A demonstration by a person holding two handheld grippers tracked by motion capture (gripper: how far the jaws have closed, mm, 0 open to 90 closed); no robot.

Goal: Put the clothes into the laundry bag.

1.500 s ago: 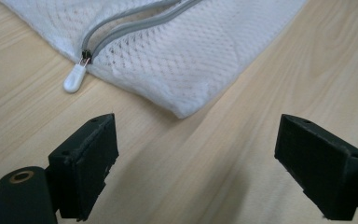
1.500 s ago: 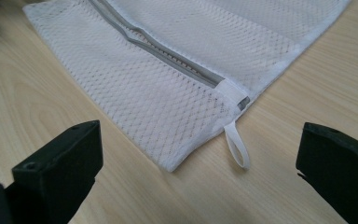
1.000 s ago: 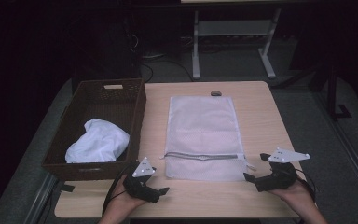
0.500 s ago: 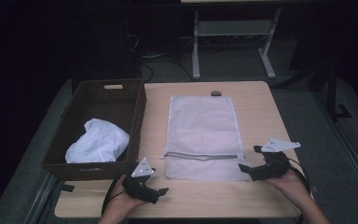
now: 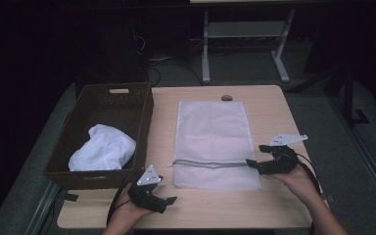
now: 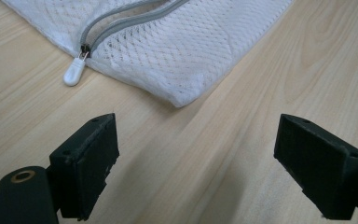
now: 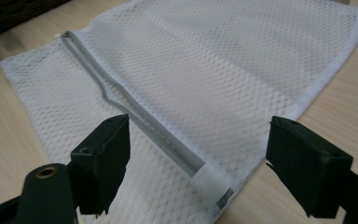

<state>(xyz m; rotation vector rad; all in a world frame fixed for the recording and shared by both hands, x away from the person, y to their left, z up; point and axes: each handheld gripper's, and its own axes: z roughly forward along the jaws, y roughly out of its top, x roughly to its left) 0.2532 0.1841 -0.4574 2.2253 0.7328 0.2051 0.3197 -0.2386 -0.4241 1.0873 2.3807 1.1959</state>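
Mesh laundry bag (image 5: pixel 213 142) lay flat at the middle of the table (image 5: pixel 274 215), its grey zipper (image 7: pixel 135 122) running across near the front edge, the white pull tab (image 6: pixel 74 73) at the end toward the wicker basket (image 5: pixel 147 112) on the table's left side, which held a white cloth (image 5: pixel 103 149). The right gripper (image 5: pixel 251 163) hovered over the zipper's closed end, its jaws having just been closing but standing apart, straddling the zipper without pressing it. The left gripper (image 5: pixel 169 200) rested near the front edge, jaws wide, holding nothing. Risk: pinching one mesh layer alone would probably drag the whole bag when the pull was tugged.
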